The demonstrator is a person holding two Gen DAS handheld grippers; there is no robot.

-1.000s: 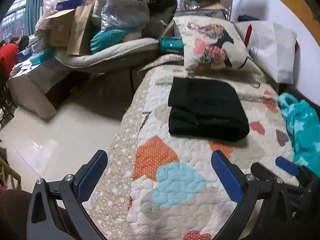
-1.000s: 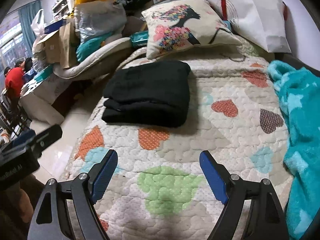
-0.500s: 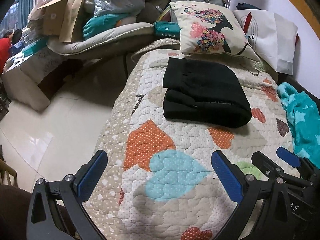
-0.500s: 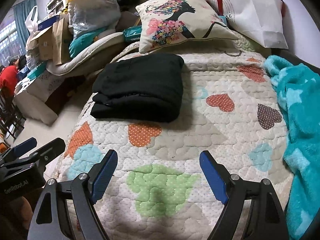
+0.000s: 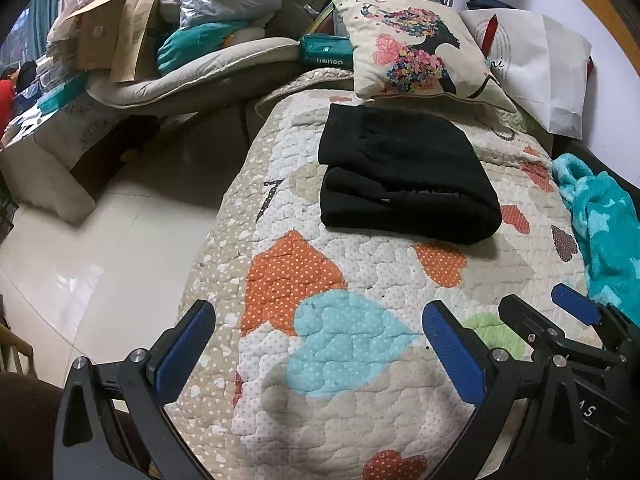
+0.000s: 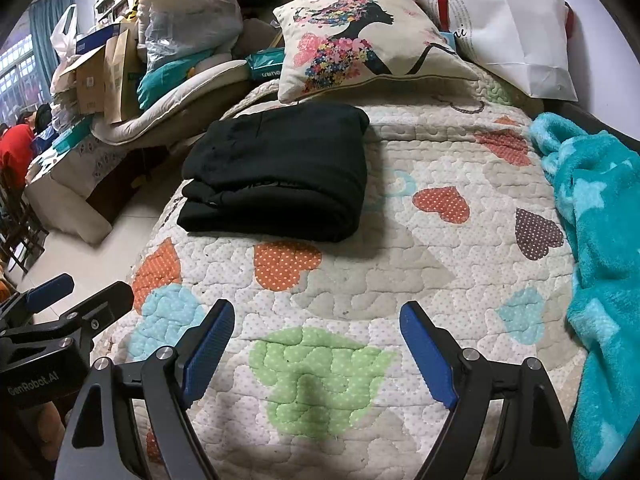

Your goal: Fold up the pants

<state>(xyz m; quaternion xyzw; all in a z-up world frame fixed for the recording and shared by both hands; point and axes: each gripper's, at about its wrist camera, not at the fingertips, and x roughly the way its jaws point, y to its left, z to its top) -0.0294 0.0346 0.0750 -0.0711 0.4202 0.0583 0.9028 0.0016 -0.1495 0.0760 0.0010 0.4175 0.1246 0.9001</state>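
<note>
The black pants (image 5: 404, 176) lie folded into a thick rectangle on the heart-patterned quilt (image 5: 340, 332), just below a printed pillow. They also show in the right wrist view (image 6: 280, 172). My left gripper (image 5: 316, 340) is open and empty, hovering over the quilt's near end, well short of the pants. My right gripper (image 6: 316, 340) is open and empty too, over a green heart patch, to the right of the left gripper. The left gripper also shows in the right wrist view (image 6: 64, 300), and the right gripper in the left wrist view (image 5: 560, 316).
A printed pillow (image 6: 360, 36) and a white bag (image 6: 508, 28) sit at the bed's far end. A teal fleece blanket (image 6: 600, 240) lies along the right side. The bed's left edge drops to a tiled floor (image 5: 80, 240). Piled boxes and bags (image 5: 160, 28) stand beyond.
Both grippers have tilted and shifted slightly over the quilt, so the pants sit a little differently in view. The pants have not moved. Both grippers stay open.
</note>
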